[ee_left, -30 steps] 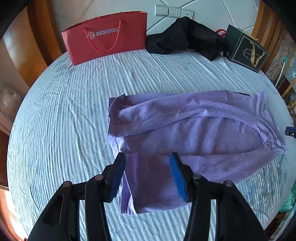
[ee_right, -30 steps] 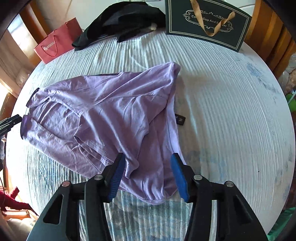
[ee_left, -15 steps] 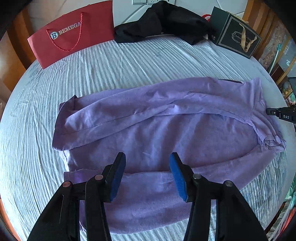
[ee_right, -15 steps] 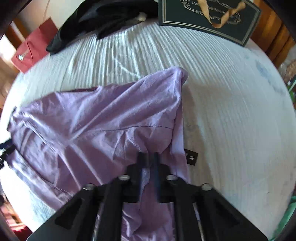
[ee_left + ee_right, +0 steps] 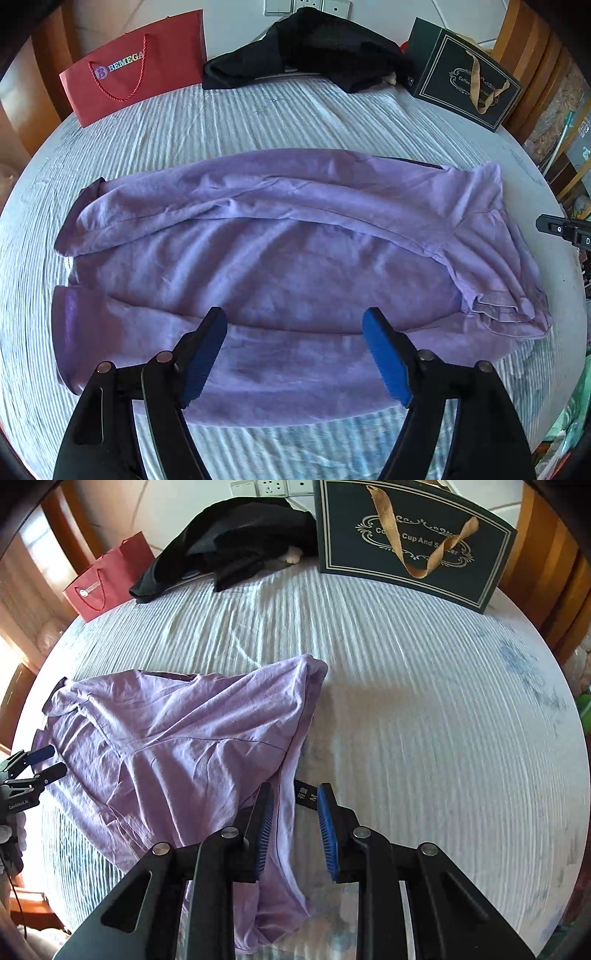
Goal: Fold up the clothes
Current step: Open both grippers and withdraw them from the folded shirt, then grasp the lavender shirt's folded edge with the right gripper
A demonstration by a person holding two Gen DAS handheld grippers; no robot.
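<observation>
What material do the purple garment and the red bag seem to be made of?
Purple garment: probably a soft knit such as cotton jersey; matte, limp, with fine creases and stitched hems. Red bag: likely stiff paper or card; flat matte panels, sharp edges, a twisted cord handle.

A lilac shirt lies rumpled and partly folded lengthwise across the middle of the frame on a pale striped bed sheet, a black size tag showing at its edge.
</observation>
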